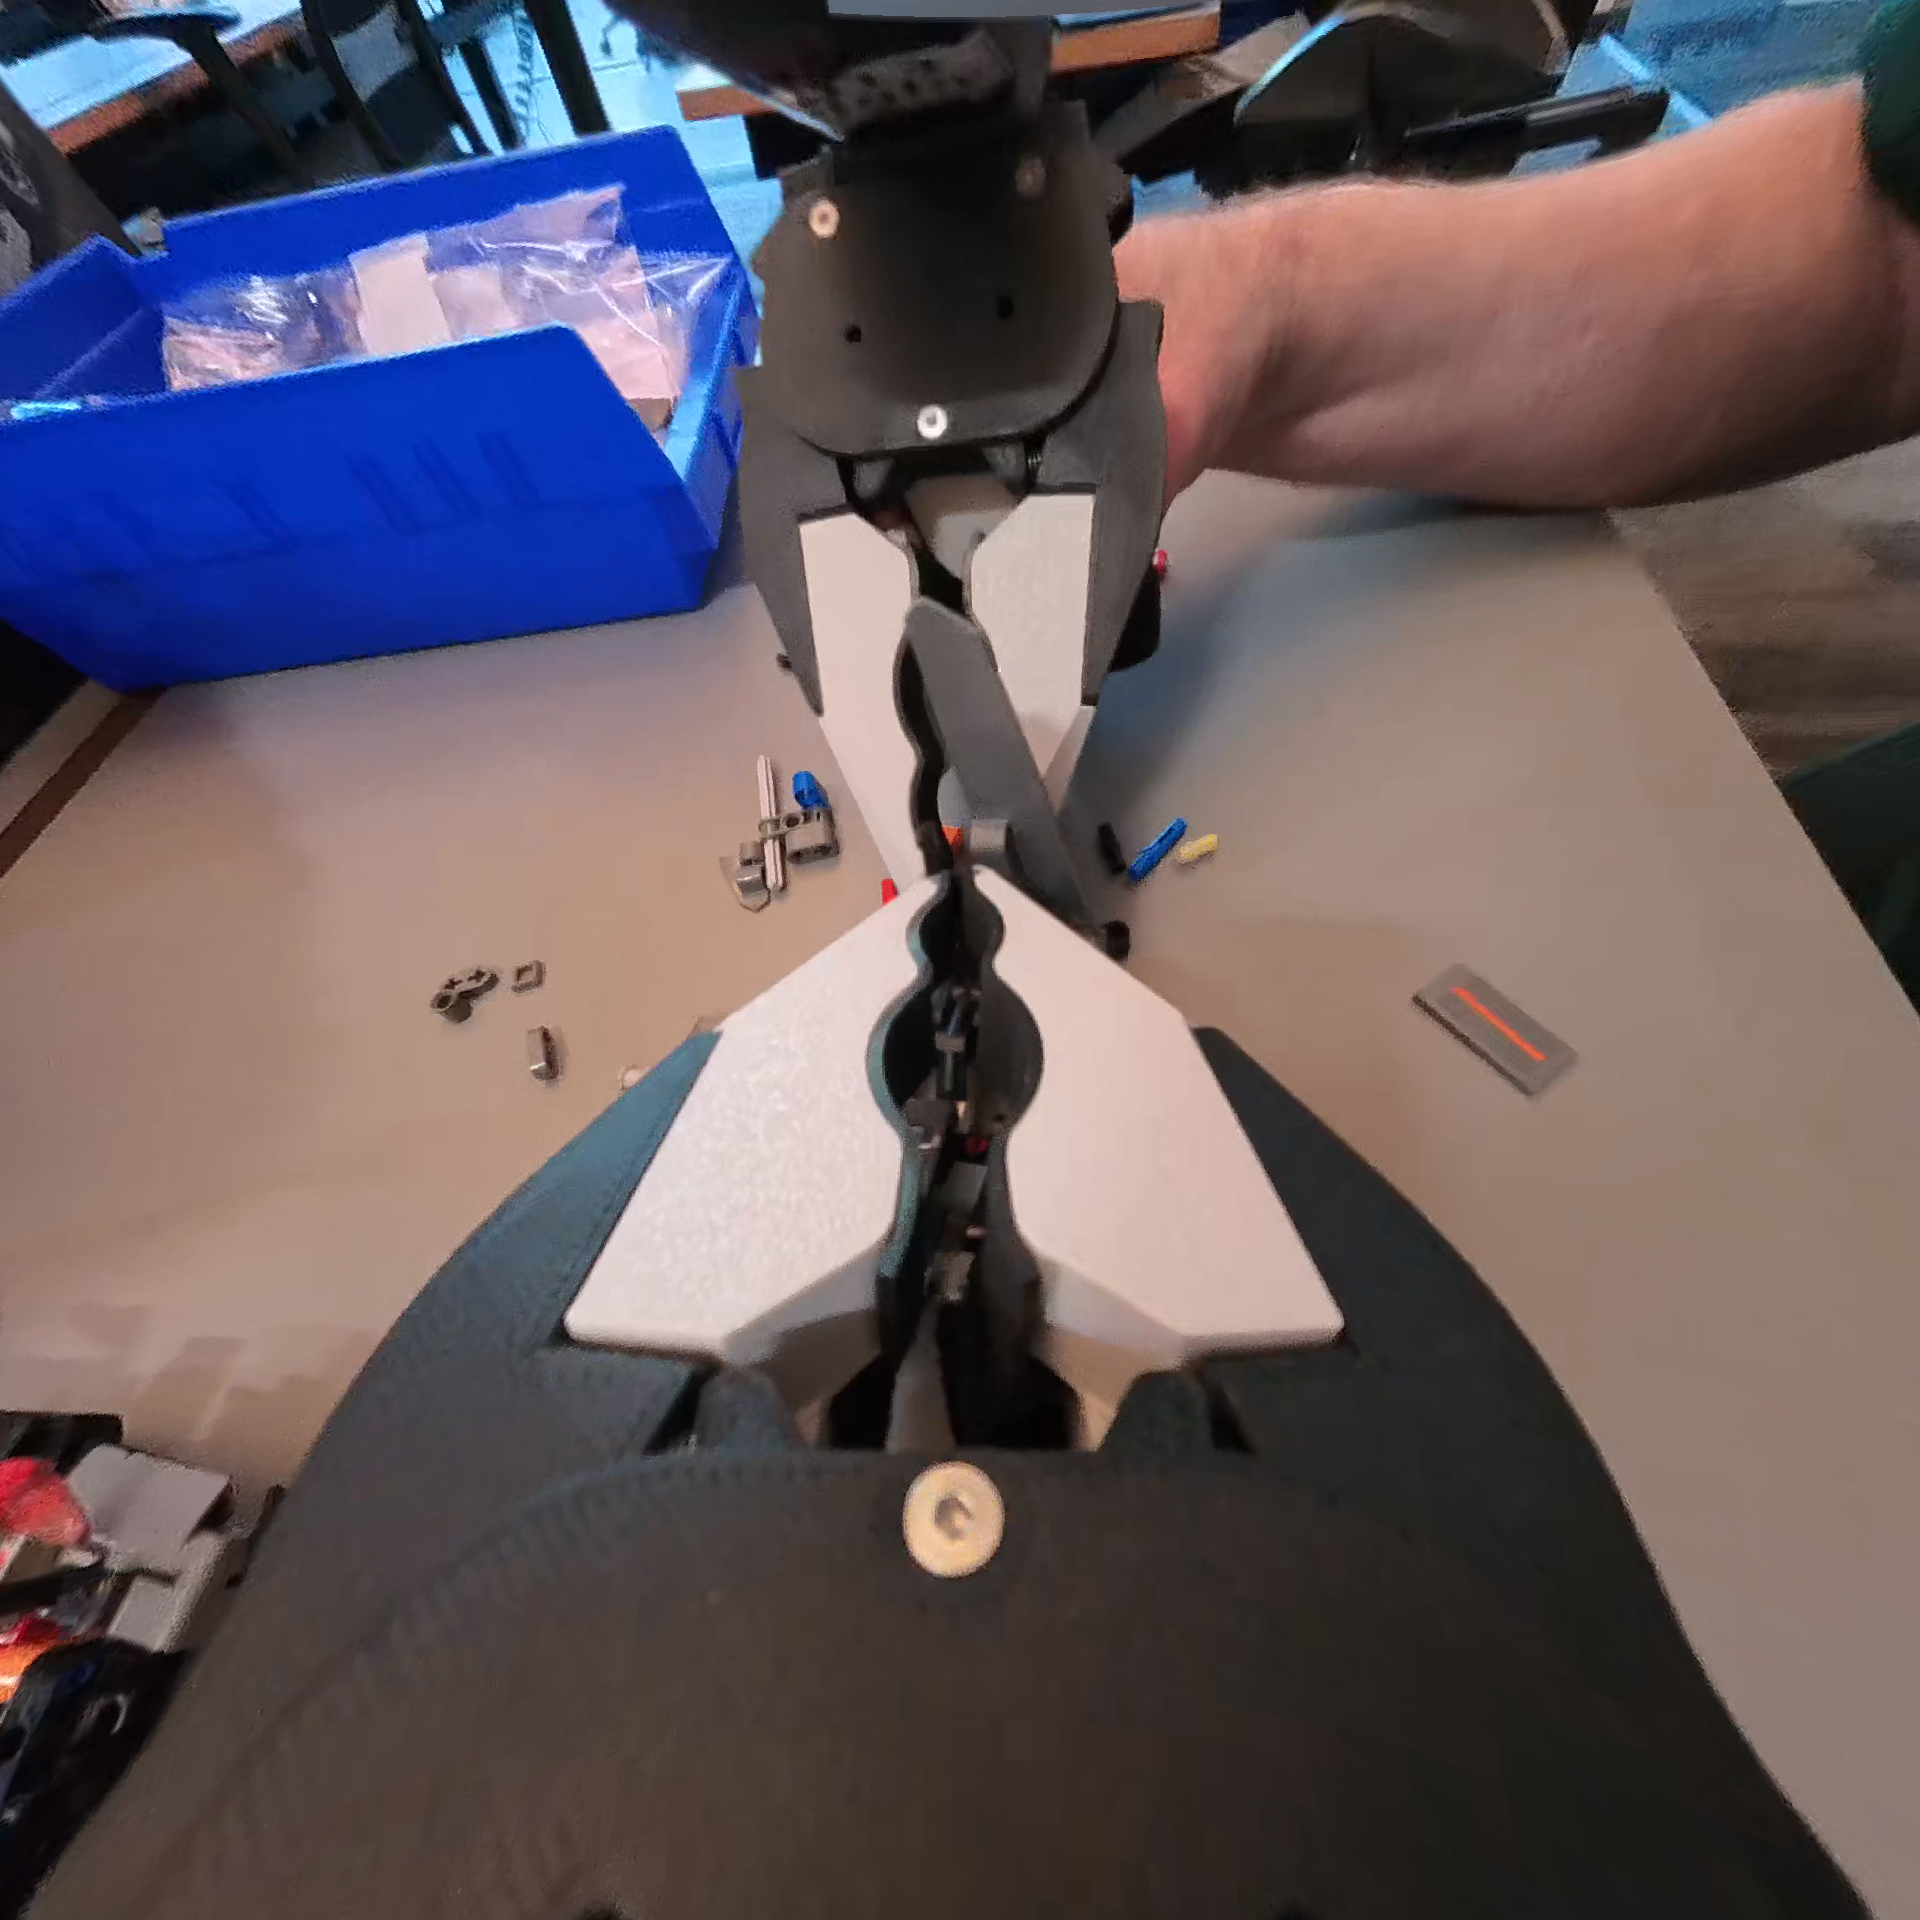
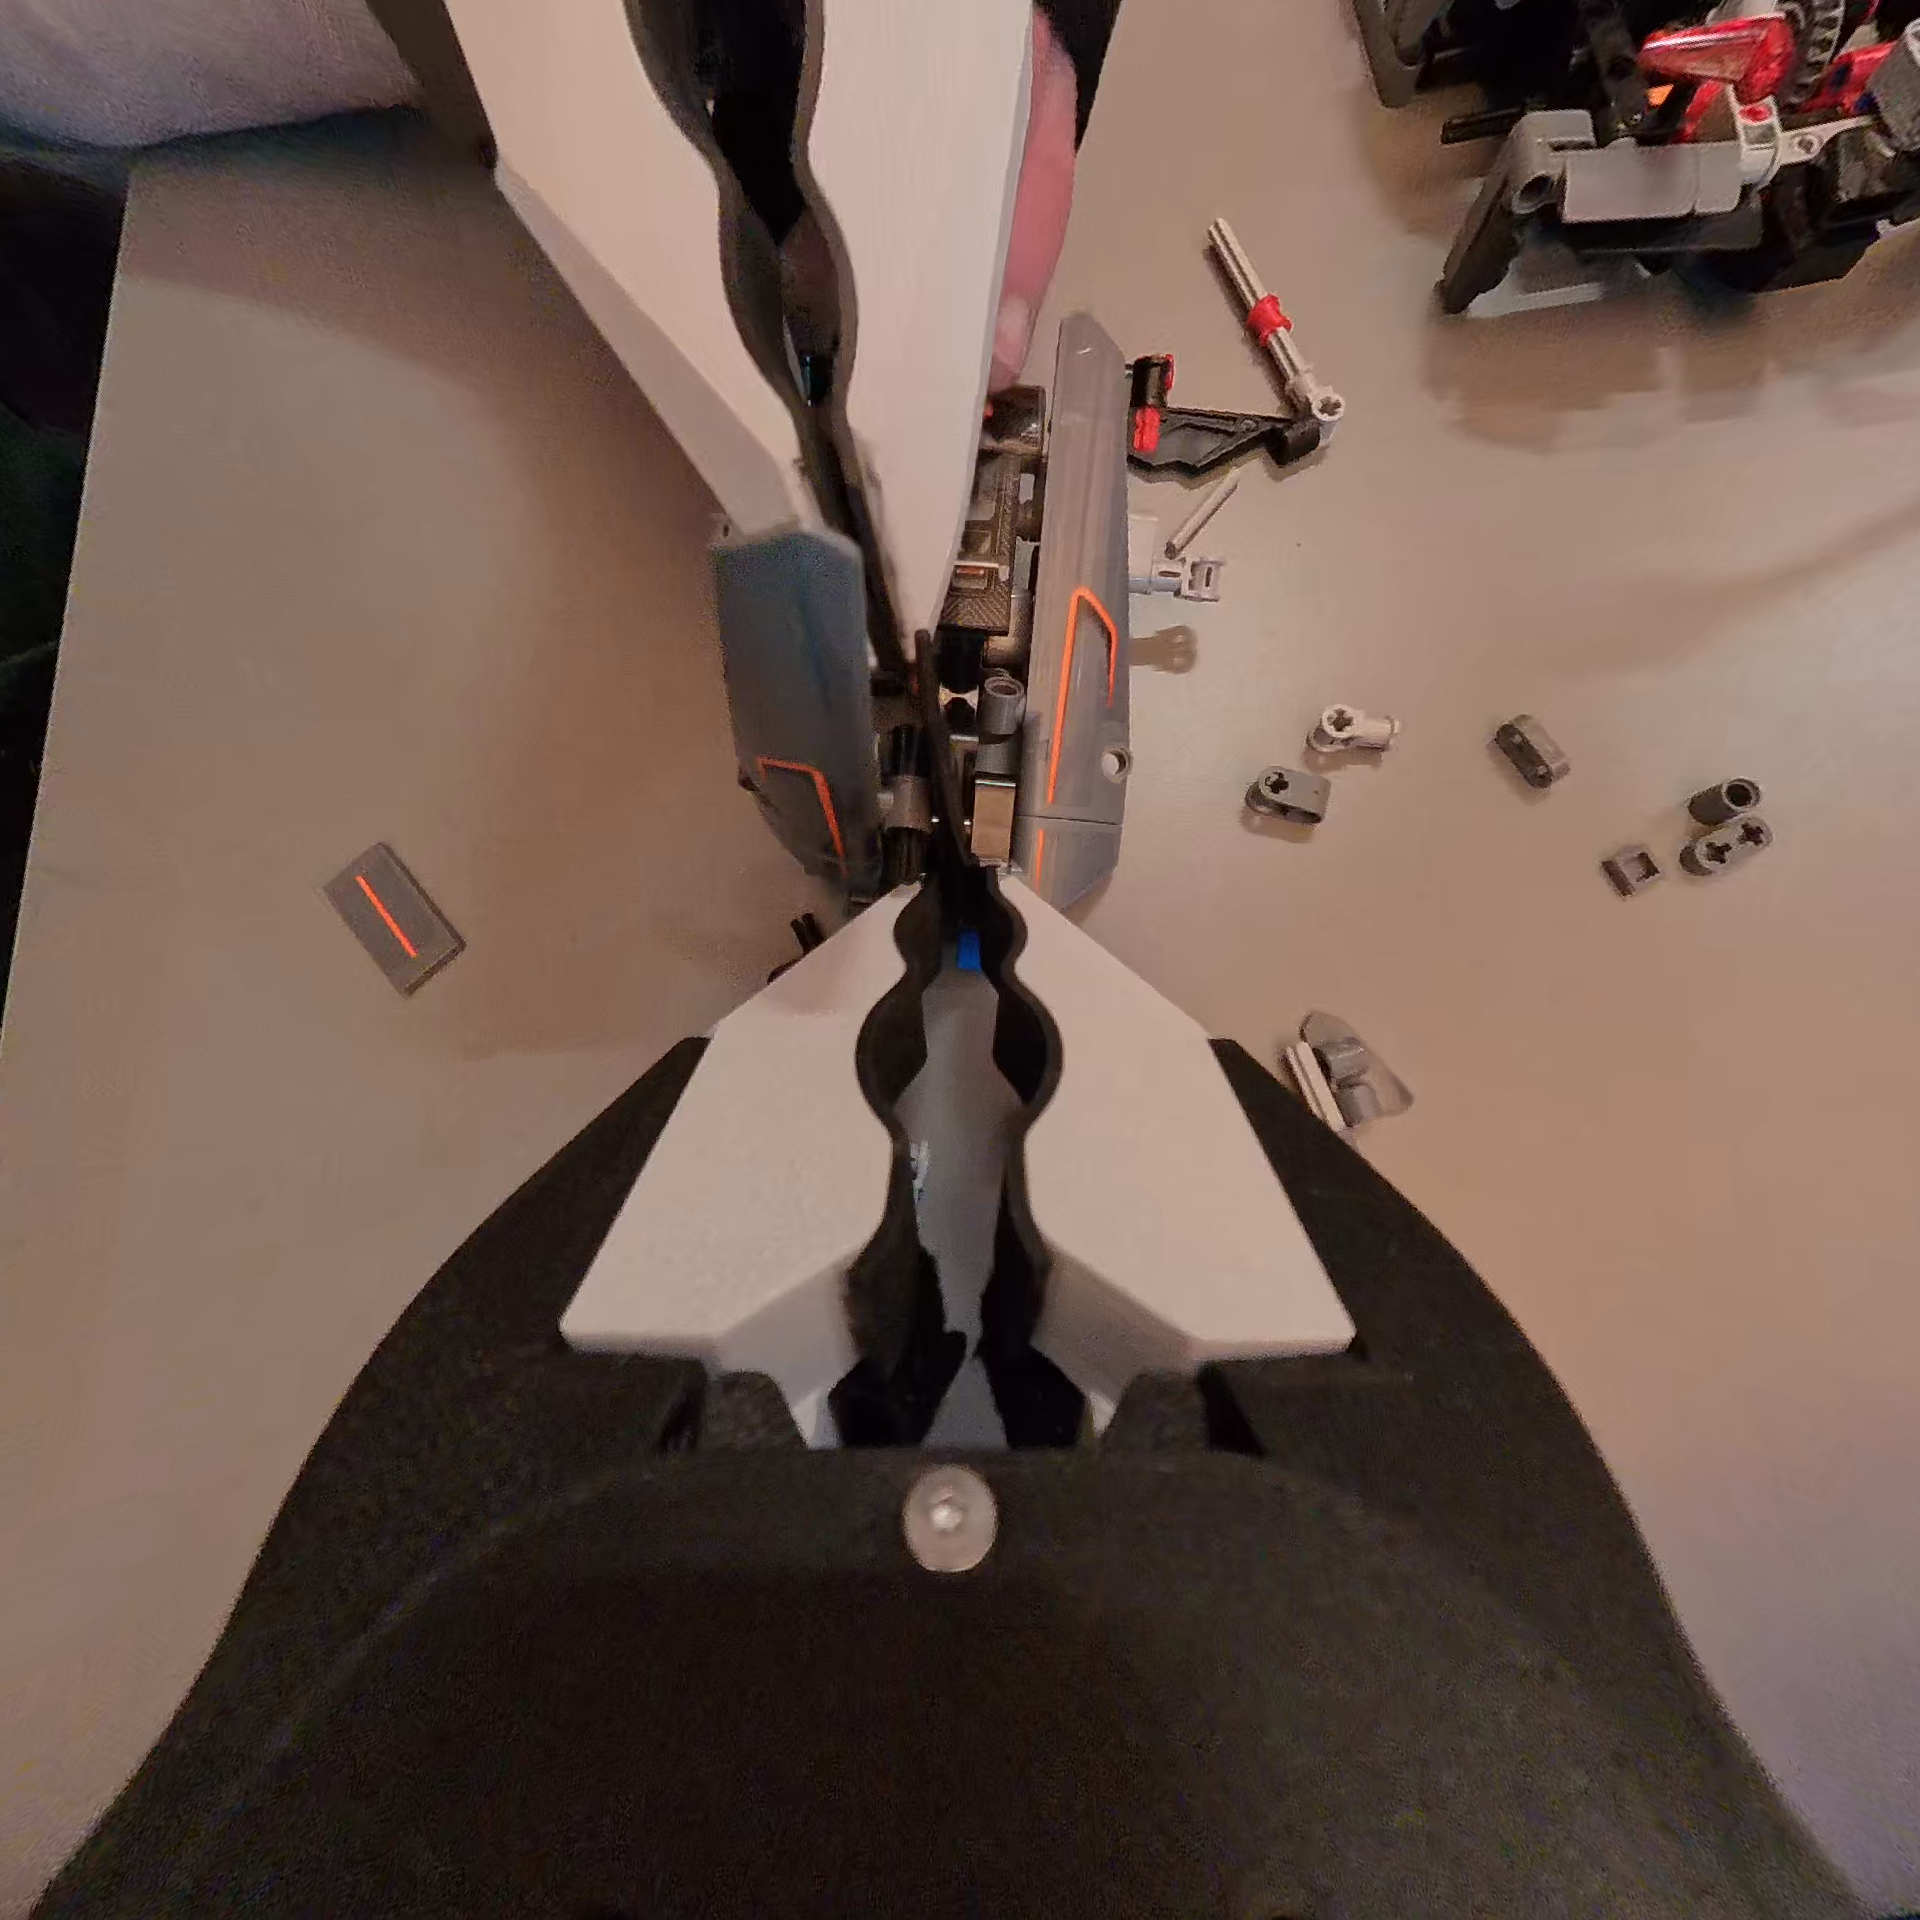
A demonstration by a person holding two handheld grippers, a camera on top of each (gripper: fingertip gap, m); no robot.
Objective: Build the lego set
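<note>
A small Lego assembly [image 2: 1081,644] of grey panels with orange lines around a black core is held above the table between both grippers. My left gripper [image 1: 954,894] is shut on its black core, whose parts show in the gap between the jaws; it enters the right wrist view from the top [image 2: 909,644]. My right gripper [image 2: 961,894] is shut on a small blue pin [image 2: 968,951] right at the near end of the assembly. In the left wrist view the right gripper [image 1: 951,831] faces mine, tip to tip.
A blue bin [image 1: 343,499] with plastic bags stands at the back left. A grey tile with an orange line [image 2: 393,916], grey connectors [image 2: 1288,795], an axle with a red bush [image 2: 1273,312] and blue and yellow pins [image 1: 1158,847] lie loose. A partly built model [image 2: 1683,156] sits at one side. There is about 5 cm between the tips of the two grippers. The partly built model [image 2: 1683,156] is about 20 cm from both grippers' fingertips.
</note>
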